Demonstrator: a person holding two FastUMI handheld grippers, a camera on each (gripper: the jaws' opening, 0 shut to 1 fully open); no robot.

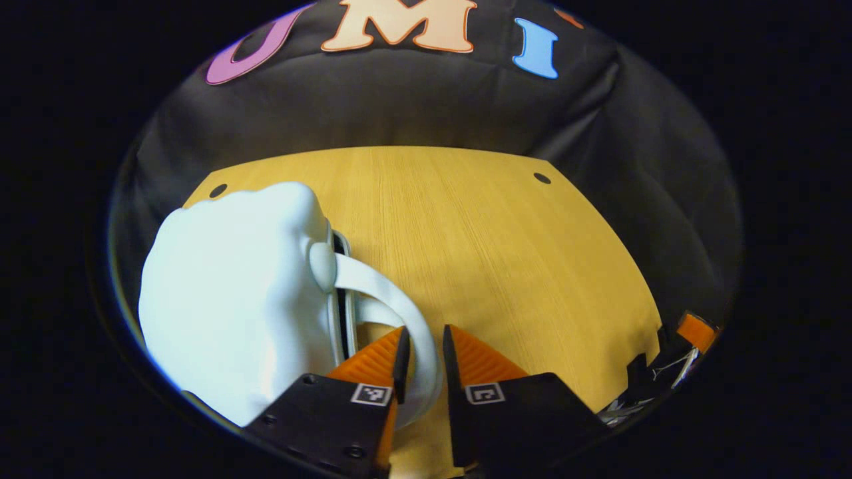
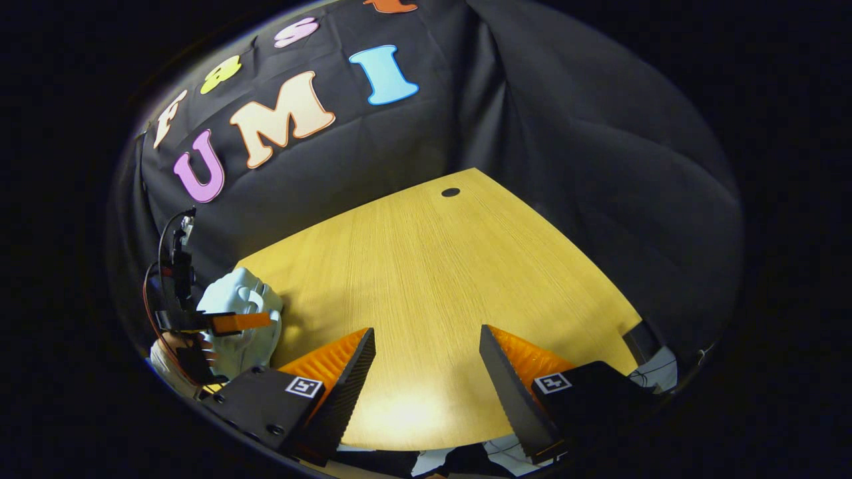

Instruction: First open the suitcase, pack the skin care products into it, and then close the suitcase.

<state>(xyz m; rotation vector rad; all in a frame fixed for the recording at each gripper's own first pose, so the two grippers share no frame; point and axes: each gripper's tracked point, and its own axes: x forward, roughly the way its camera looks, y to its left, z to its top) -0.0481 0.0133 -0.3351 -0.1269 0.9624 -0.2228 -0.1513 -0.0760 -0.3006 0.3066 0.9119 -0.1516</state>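
Observation:
A small white suitcase stands on the wooden table at the left of the left gripper view, its curved white handle facing me. My left gripper is shut on that handle, one finger on each side of the band. In the right gripper view the same suitcase sits at the table's left edge with the left gripper against it. My right gripper hangs open over bare table, holding nothing. The right gripper also shows low at the right of the left gripper view.
Black cloth walls close in the table at the back and on both sides. Small dark holes mark the tabletop's far corners. Cables trail off the left gripper's body near the table's left edge.

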